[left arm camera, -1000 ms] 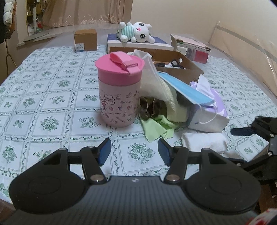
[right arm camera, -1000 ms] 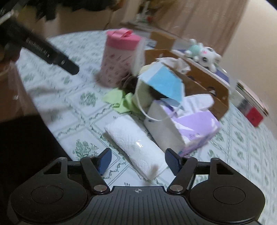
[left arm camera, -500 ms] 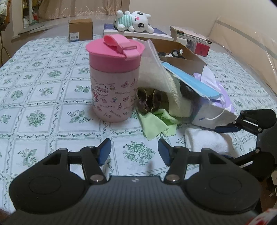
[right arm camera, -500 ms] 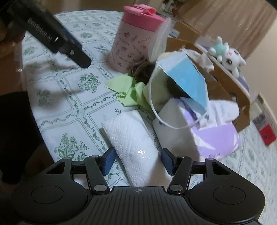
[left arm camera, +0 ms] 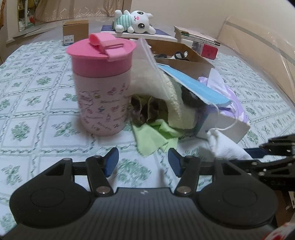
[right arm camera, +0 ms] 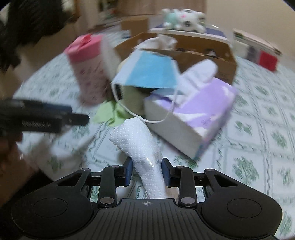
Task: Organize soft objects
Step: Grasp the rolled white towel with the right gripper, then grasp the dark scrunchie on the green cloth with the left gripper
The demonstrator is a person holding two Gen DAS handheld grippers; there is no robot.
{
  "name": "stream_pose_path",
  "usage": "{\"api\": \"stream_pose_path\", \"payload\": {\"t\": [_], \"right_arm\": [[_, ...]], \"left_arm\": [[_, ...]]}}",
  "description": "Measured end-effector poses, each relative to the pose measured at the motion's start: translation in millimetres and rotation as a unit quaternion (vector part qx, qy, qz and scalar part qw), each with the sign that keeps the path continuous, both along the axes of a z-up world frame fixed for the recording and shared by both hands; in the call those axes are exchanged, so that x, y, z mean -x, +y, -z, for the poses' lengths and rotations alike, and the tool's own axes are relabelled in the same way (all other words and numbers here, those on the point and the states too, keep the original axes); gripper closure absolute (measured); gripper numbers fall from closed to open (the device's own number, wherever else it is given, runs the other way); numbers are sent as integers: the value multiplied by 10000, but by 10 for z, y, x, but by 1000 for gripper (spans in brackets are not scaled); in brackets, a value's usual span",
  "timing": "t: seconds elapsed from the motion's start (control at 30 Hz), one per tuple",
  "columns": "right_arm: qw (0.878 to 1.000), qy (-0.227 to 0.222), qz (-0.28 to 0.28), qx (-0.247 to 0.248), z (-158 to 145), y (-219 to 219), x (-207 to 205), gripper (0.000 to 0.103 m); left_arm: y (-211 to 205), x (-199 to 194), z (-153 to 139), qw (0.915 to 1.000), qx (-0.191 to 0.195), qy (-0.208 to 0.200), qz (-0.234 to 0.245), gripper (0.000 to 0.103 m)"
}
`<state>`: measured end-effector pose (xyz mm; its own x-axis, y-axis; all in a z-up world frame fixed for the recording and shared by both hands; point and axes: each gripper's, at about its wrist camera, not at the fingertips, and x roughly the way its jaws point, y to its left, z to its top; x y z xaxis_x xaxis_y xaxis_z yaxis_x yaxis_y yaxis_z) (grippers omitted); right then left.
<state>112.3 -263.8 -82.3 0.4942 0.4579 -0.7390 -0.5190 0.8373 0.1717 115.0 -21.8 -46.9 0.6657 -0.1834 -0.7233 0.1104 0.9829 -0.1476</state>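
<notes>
Closing over the last moment, the right gripper [right arm camera: 146, 170] is now pinched on the white tissue pack [right arm camera: 140, 145], near the purple tissue box [right arm camera: 191, 118]. Left gripper [left arm camera: 143, 161] is held half open, empty, before the green cloth [left arm camera: 153, 136].

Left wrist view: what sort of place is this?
Probably a home room: a table under a green-patterned tablecloth, curtains behind, and a plush toy lying on books among household clutter.
</notes>
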Motion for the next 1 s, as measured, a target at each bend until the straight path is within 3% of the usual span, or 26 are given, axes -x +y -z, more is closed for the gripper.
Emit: {"api": "stream_pose_path", "payload": {"t": [0.3, 0.33, 0.4, 0.47, 0.6, 0.8, 1.0], "right_arm": [[9990, 175, 344, -215, -30, -179, 11, 70], [9990, 171, 360, -224, -15, -190, 17, 70], [9989, 163, 373, -226, -6, -191, 14, 70], [9990, 150, 366, -227, -12, -178, 10, 70], [9990, 139, 346, -264, -8, -151, 30, 70], [9989, 94, 314, -322, -69, -124, 132, 70], [9986, 28, 364, -388, -138, -127, 218, 70]], "left_arm": [[-253, -411, 264, 10000, -2, -1, 5, 49], [-280, -438, 290, 10000, -62, 15, 2, 54], [-309, -449, 305, 9999, -157, -29, -18, 74], [-301, -439, 297, 9998, -177, -24, 13, 102], [-216, -306, 251, 9995, -295, 87, 100, 102], [63, 239, 123, 9983, -479, 237, 253, 102], [371, 664, -18, 9965, -812, 179, -44, 102]]}}
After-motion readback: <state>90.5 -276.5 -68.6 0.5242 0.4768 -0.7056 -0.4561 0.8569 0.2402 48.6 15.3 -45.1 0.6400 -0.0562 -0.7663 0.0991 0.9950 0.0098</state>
